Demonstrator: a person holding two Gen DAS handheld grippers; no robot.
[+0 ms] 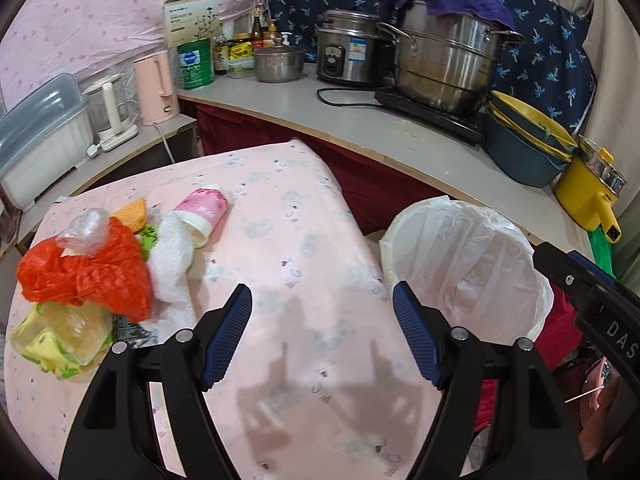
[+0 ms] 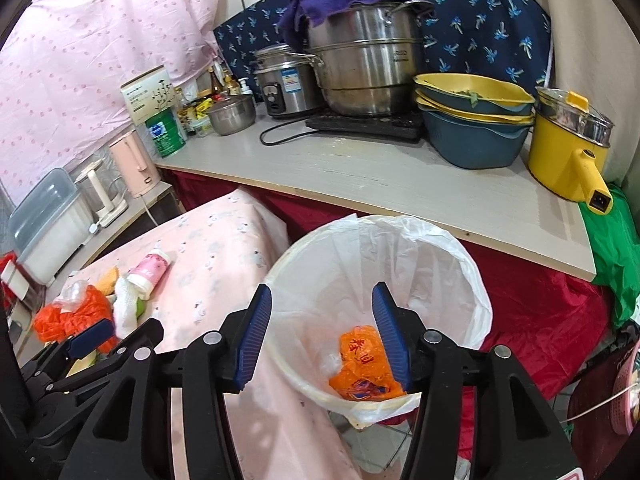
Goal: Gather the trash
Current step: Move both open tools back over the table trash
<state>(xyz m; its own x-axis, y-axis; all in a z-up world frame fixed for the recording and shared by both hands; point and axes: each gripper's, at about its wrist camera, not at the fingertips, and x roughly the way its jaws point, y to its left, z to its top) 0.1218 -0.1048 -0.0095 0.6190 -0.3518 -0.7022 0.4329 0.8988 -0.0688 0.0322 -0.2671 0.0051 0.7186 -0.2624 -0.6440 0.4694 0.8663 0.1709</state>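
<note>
A lined trash bin [image 2: 400, 264] stands at the right-hand edge of a pink-clothed tabletop [image 1: 304, 248], and the right gripper [image 2: 322, 336] hangs directly over its mouth with jaws spread and nothing between them. Below it, at the bottom of the white liner, lies an orange wrapper [image 2: 362, 368] (printed lettering shows on it, too small to read). The left gripper [image 1: 322, 332] hovers over the bare middle of the cloth, its blue pads likewise spread apart and empty.

The rest of the trash sits in a heap near the tabletop's left edge, well to the left of the left gripper: a crumpled orange-red plastic bag [image 1: 88, 268] with a clear crushed bottle [image 1: 84, 228] on top, a white paper towel [image 1: 172, 268] beside it, a pink paper cup [image 1: 206, 214] lying on its side just beyond, and yellow-green packaging [image 1: 64, 340] nearest the front corner.

Between heap and bin the cloth lies open, crossed only by the gripper's shadow. Behind, a grey counter [image 2: 400, 188] crowded with a large steel pot [image 2: 364, 68], a rice cooker [image 2: 286, 84], stacked blue-and-yellow bowls [image 2: 472, 120] and a yellow electric pot [image 2: 568, 148] overhangs the bin's far side, leaving a narrow gap lined with red fabric.
</note>
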